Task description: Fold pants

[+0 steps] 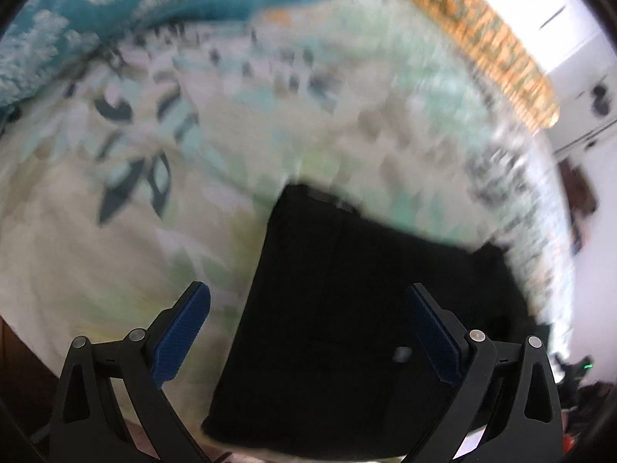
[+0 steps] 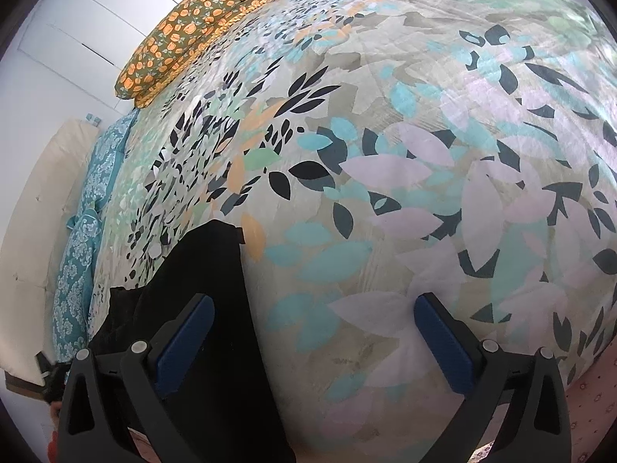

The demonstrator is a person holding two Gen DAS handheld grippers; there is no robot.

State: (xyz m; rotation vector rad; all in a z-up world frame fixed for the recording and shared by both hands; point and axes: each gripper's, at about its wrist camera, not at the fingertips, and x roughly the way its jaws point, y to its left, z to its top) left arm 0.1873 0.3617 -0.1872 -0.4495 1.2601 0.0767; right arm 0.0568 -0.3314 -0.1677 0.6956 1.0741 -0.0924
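Note:
The black pants (image 1: pixel 347 328) lie folded in a compact rectangle on a bed with a floral cover (image 1: pixel 135 262). In the left wrist view, which is motion-blurred, my left gripper (image 1: pixel 308 297) is open and empty, hovering above the pants with its right finger over the cloth. In the right wrist view the pants (image 2: pixel 216 308) lie at the lower left. My right gripper (image 2: pixel 314 308) is open and empty above the bed cover (image 2: pixel 385 193), its left finger over the pants' edge.
An orange-patterned pillow (image 2: pixel 193 27) lies at the far end of the bed by a white wall. A teal patterned blanket (image 2: pixel 88 200) runs along the bed's left side, also in the left wrist view (image 1: pixel 77 19). A cream cushion (image 2: pixel 38 212) stands beside it.

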